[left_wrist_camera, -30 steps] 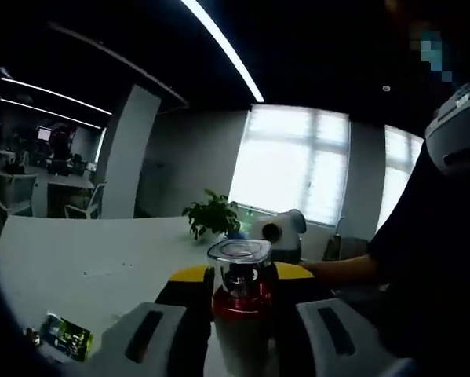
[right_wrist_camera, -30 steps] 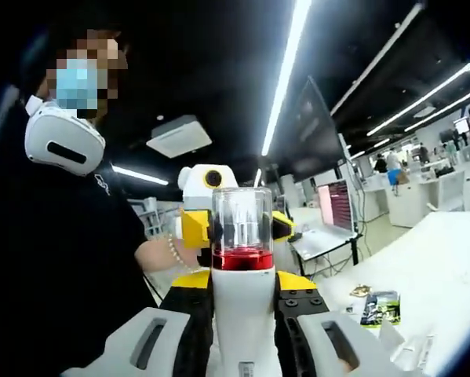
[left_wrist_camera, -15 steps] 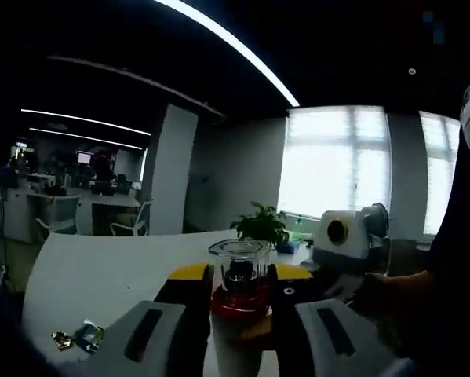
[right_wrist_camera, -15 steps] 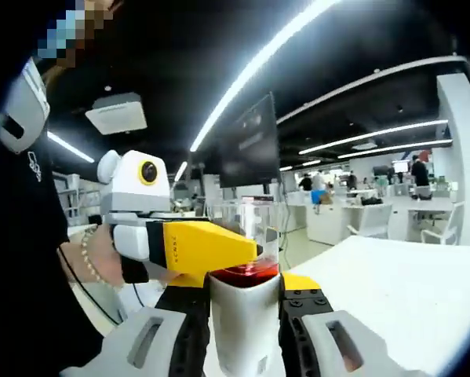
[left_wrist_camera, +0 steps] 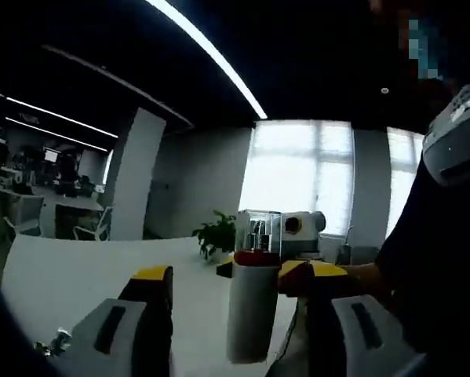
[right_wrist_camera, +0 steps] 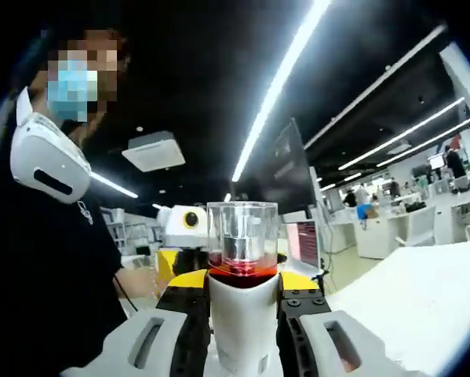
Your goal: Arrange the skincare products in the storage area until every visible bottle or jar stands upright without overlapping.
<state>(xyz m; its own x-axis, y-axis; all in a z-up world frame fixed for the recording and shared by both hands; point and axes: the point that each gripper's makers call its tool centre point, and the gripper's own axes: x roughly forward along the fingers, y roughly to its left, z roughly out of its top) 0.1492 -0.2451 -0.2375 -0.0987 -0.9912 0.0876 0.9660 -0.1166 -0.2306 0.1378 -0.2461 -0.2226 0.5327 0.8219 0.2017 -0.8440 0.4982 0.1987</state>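
Between right gripper (right_wrist_camera: 242, 330) jaws, bottle (right_wrist_camera: 241, 314) clamped, base cut off; left gripper (left_wrist_camera: 238, 330) open.

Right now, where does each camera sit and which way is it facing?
Left gripper view: rides the left gripper, looking across the white table toward the windows; its open jaws flank the white bottle; the person's dark torso is at right.
Right gripper view: rides the right gripper, tilted up toward the ceiling light; its jaws are shut on the bottle; the person is at left.
Shared: bottle, person, table.
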